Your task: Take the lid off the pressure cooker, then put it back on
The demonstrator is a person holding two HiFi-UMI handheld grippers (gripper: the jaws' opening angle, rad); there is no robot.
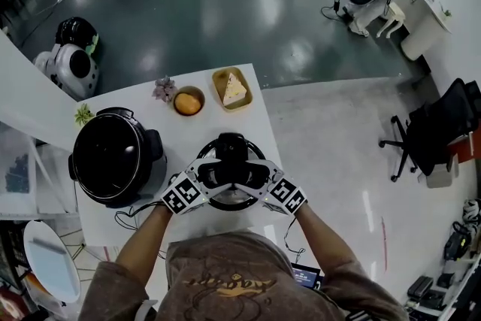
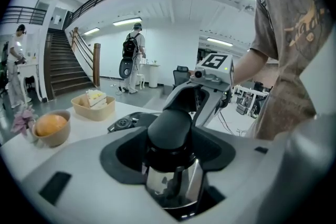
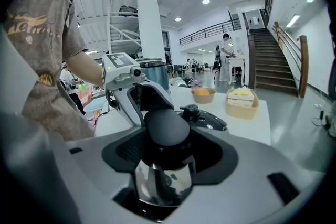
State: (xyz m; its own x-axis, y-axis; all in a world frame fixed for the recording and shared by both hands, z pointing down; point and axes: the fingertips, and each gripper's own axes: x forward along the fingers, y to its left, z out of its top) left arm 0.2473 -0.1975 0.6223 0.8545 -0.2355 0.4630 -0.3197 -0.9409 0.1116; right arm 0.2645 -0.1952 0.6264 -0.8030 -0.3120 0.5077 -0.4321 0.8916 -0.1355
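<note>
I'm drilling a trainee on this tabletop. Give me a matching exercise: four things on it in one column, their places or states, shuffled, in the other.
1 lid
2 pressure cooker
3 bowl
4 tray

A holds a cake slice
B open, at the table left
C between left gripper and right gripper
D holds something orange, beside flower

Pairs: 1-C, 2-B, 3-D, 4-A

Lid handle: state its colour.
Black; the lid handle shows best in the head view.
</note>
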